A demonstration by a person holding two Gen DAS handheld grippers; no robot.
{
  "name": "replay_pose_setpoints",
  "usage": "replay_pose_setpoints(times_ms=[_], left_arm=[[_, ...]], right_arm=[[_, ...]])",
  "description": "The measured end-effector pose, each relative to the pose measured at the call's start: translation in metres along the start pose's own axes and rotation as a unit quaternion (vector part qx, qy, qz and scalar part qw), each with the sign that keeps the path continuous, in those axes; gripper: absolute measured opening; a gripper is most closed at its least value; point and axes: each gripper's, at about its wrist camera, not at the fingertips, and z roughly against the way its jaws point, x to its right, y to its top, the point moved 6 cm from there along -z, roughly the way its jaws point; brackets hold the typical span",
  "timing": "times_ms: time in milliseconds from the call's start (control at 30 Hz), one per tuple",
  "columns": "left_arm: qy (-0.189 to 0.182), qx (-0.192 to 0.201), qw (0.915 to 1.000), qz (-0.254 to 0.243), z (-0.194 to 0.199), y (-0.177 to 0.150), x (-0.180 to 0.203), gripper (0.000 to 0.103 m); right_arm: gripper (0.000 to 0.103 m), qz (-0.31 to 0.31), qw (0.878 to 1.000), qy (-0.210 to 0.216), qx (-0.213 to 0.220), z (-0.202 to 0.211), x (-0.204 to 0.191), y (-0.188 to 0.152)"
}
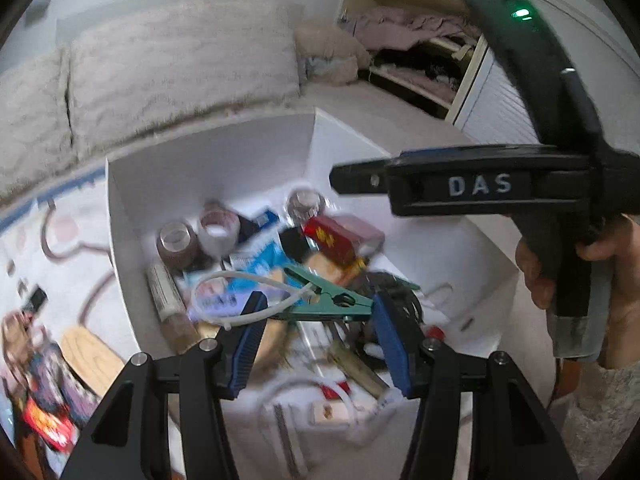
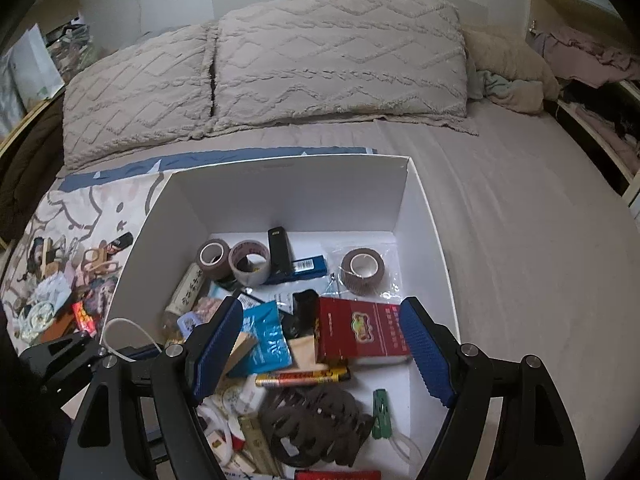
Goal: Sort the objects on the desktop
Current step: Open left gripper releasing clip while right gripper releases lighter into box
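A white cardboard box (image 2: 420, 200) lies on the bed, full of small objects: tape rolls (image 2: 248, 262), a red carton (image 2: 360, 330), a blue sachet (image 2: 266, 338), a dark hair claw (image 2: 316, 424), a green clip (image 2: 382, 408). My right gripper (image 2: 320, 354) is open and empty above the box's near half. In the left wrist view my left gripper (image 1: 318, 344) is wide apart with a green clip (image 1: 328, 300) and a white zip-tie loop (image 1: 240, 296) between its blue pads (image 1: 250, 344); whether it grips them is unclear. The right gripper's body (image 1: 480, 188) hangs at the right.
Loose items (image 2: 60, 300) lie on a patterned sheet left of the box (image 1: 132, 240). Two beige pillows (image 2: 340, 52) lie behind it. An open cabinet with clothes (image 2: 592, 64) stands at the far right. Bare grey mattress (image 2: 520, 240) lies right of the box.
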Motion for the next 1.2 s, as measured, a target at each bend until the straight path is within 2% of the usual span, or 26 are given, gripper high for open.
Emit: replay_pose_setpoints(times_ms=[200, 500, 633, 700, 733, 767, 1200], left_arm=[[-0.012, -0.029, 0.9994, 0.016, 0.005, -0.010, 0.011, 0.054], [-0.006, -0.046, 0.9985, 0.030, 0.009, -0.019, 0.019, 0.054], [0.007, -0.045, 0.9980, 0.045, 0.009, -0.019, 0.015, 0.055], [0.012, -0.045, 0.9975, 0.053, 0.010, -0.020, 0.012, 0.062], [0.016, -0.043, 0.9973, 0.056, 0.010, -0.020, 0.010, 0.070], [0.021, -0.041, 0.9973, 0.057, 0.010, -0.020, 0.010, 0.071], [0.031, -0.023, 0.9985, 0.037, 0.027, -0.022, 0.018, 0.071]], right_arm=[[0.080, 0.007, 1.000, -0.006, -0.008, 0.001, -0.005, -0.012], [0.080, 0.001, 1.000, -0.010, -0.022, 0.006, -0.002, -0.030], [0.080, 0.002, 1.000, -0.012, -0.025, 0.009, -0.002, -0.034], [0.080, 0.001, 1.000, -0.013, -0.024, 0.011, -0.002, -0.035], [0.080, 0.001, 1.000, -0.013, -0.024, 0.011, -0.002, -0.035], [0.080, 0.002, 1.000, -0.012, -0.023, 0.012, -0.003, -0.035], [0.080, 0.000, 1.000, -0.016, -0.012, 0.031, -0.005, -0.041]])
